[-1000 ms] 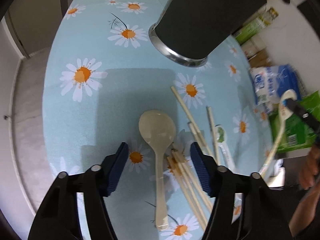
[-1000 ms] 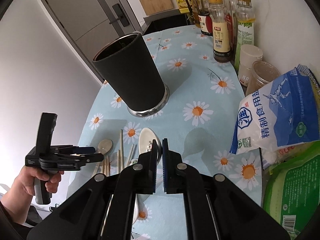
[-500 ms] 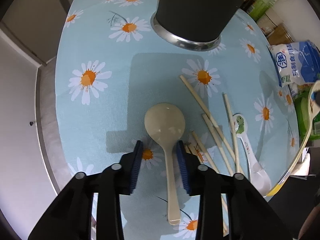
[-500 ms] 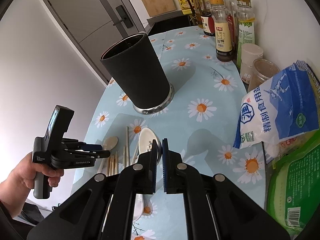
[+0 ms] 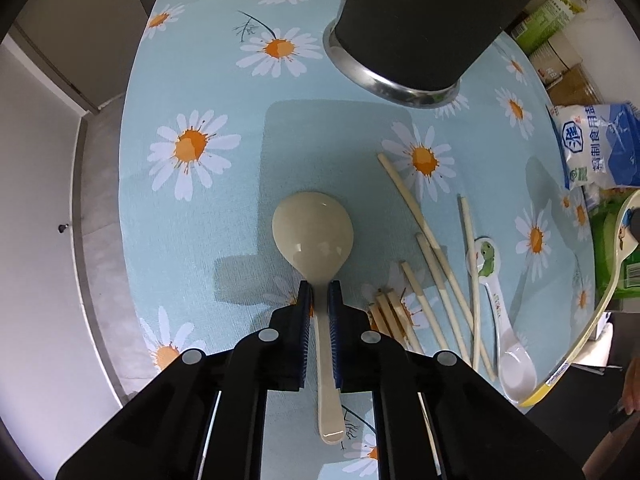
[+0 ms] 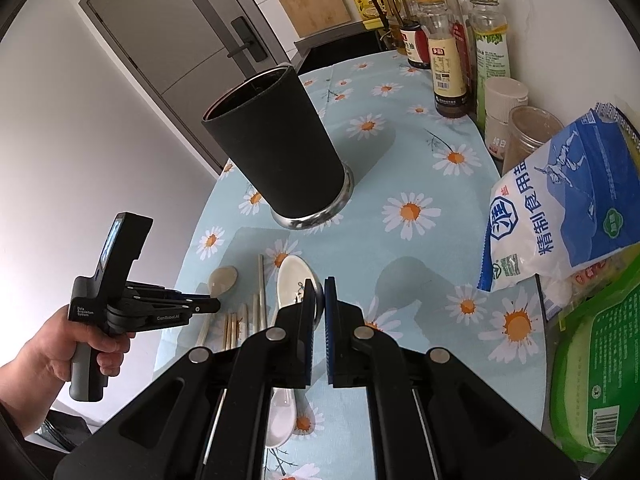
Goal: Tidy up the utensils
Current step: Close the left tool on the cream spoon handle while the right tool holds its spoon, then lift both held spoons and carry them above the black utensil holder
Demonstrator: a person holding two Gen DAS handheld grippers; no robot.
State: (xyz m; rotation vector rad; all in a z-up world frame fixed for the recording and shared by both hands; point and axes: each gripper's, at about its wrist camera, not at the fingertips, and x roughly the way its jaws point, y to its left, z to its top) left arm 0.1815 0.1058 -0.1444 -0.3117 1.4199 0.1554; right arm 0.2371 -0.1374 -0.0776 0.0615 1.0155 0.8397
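My left gripper [image 5: 319, 294] is shut on the neck of a beige spoon [image 5: 313, 231] that lies on the daisy tablecloth; it also shows in the right wrist view [image 6: 208, 304]. My right gripper [image 6: 316, 294] is shut on a white spoon with a cartoon print [image 6: 294, 280], held above the table and seen at the right edge of the left wrist view [image 5: 616, 264]. A tall black utensil holder [image 6: 276, 152] stands upright beyond both. Several chopsticks [image 5: 432, 260] and a small white spoon [image 5: 500, 312] lie to the right of the beige spoon.
Sauce bottles [image 6: 444, 52] and jars [image 6: 528, 128] line the back right wall. A blue and white salt bag [image 6: 560, 200] and a green packet [image 6: 600, 360] lie at the table's right. The table's edge [image 5: 124, 200] curves on the left.
My left gripper has closed from wide open onto the beige spoon's neck. My right gripper has stayed shut on the white spoon and has risen slightly.
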